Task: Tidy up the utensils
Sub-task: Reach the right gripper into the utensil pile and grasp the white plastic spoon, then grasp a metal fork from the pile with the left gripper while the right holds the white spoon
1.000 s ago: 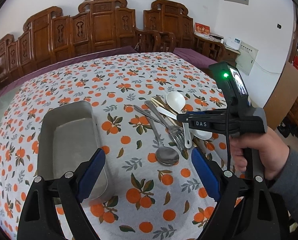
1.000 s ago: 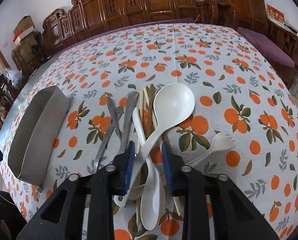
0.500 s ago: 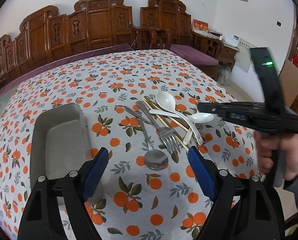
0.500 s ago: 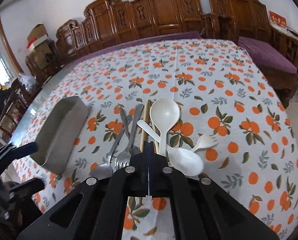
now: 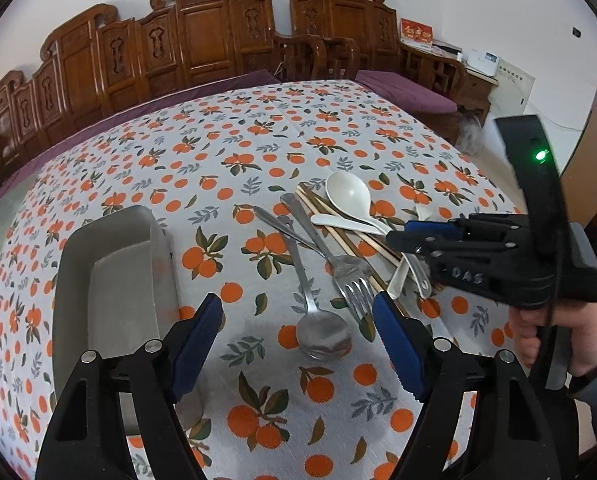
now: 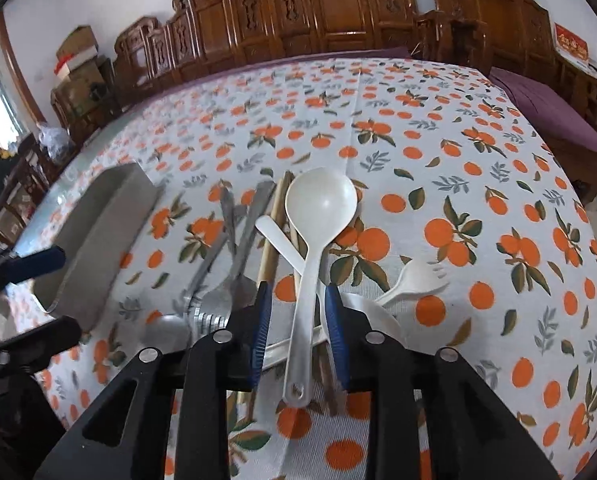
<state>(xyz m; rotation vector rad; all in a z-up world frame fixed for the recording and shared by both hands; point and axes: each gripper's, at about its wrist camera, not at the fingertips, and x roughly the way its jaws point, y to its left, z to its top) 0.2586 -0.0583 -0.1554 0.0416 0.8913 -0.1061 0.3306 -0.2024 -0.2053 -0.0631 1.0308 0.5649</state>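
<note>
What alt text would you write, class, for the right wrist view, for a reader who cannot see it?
The right claw, open, straddles the handle of a large white plastic spoon lying in a pile of utensils on an orange-print tablecloth. Metal fork, chopsticks and a white spork lie alongside; a grey tray sits left.

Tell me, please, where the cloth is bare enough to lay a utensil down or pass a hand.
Bare cloth lies between the grey tray and the metal spoon, across the far half beyond the large white spoon, and right of the white spork. It is crowded where metal cutlery, chopsticks and white spoons overlap, under the right tongs.
</note>
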